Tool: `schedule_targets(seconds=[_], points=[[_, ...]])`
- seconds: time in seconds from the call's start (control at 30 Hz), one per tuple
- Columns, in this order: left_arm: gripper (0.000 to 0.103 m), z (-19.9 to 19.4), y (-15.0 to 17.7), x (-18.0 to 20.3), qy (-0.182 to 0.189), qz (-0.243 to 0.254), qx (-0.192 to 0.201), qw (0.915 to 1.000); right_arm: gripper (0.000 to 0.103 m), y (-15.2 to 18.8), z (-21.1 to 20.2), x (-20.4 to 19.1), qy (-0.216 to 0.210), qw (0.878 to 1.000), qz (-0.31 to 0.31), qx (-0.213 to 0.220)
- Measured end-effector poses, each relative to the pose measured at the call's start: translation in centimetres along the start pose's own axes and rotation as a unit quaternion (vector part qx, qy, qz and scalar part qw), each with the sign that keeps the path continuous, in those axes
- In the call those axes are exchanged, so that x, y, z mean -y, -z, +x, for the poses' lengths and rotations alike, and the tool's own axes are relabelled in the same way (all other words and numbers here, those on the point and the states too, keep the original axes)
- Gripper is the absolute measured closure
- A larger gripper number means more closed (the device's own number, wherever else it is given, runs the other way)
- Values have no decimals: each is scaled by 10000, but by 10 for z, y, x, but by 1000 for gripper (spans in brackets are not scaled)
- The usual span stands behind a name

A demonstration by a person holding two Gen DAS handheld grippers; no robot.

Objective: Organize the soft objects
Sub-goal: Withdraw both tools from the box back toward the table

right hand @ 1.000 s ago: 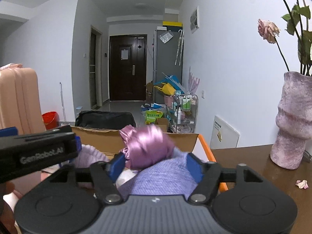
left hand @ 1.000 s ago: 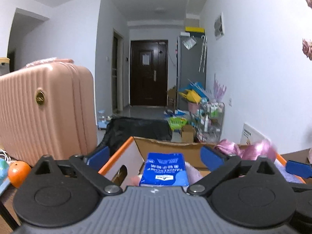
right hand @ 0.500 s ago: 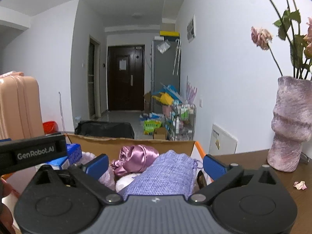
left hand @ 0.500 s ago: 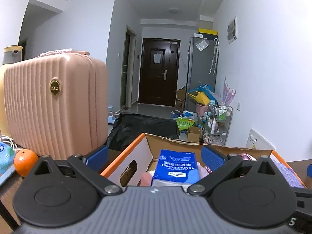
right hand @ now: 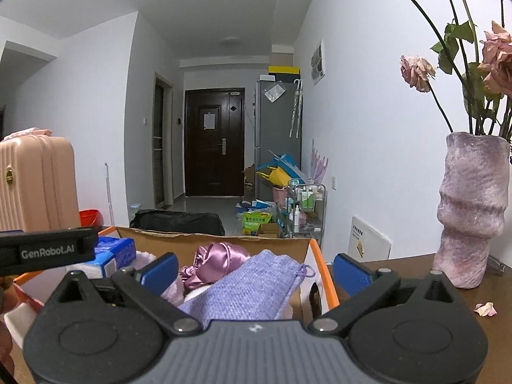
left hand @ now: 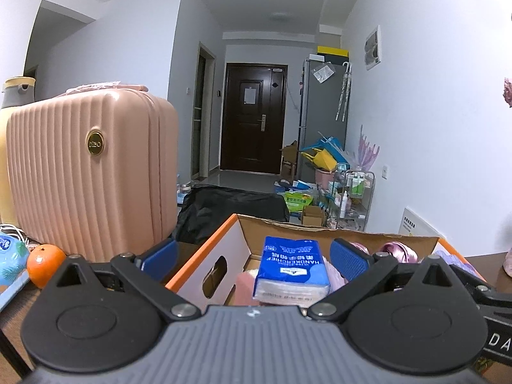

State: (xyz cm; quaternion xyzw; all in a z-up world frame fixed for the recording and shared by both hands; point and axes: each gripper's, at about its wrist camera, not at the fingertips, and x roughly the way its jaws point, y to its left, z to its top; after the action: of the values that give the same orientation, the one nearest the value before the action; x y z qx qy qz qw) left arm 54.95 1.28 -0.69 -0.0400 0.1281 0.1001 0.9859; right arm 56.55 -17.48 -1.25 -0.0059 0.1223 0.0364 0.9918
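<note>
A: Soft objects are seen packed in the cardboard box (right hand: 323, 272): a lilac knitted pouch (right hand: 249, 288), a pink satin bundle (right hand: 214, 262) and a blue tissue pack (left hand: 292, 267). How is the pouch placed relative to the right gripper (right hand: 254, 272)?

B: It is found directly ahead of and just below the fingers (right hand: 350, 273). Its long axis is laid from near left to far right, its drawstring end resting toward the box's right wall. The right gripper is judged nearer to it than the left.

A: And how are those fingers set?

B: They have just been opened and are spread as wide as they go. Nothing is pinched or touched; the pouch lies free in the gap.

A: What about the left gripper (left hand: 254, 257)?

B: Its fingers (left hand: 160, 256) are likewise spread wide and nothing is held. The tissue pack is seen standing between them, inside the box's left half, untouched.

A: Where is the box kept?

B: On the wooden counter (right hand: 416, 272), with a vase (right hand: 473, 211) well apart to its right
</note>
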Motion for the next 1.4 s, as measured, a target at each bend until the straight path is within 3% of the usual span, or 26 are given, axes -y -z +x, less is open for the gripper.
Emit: schedule_targets(seconds=[0.5,1.4], points=[[0,-42,8,-16,57,-7,28,10000,0,-4,-60,6,-243,9975,229,618],[0,-112,33,-30,227,101,-287,9993,0,26,-131,18,30,9996,16,281]])
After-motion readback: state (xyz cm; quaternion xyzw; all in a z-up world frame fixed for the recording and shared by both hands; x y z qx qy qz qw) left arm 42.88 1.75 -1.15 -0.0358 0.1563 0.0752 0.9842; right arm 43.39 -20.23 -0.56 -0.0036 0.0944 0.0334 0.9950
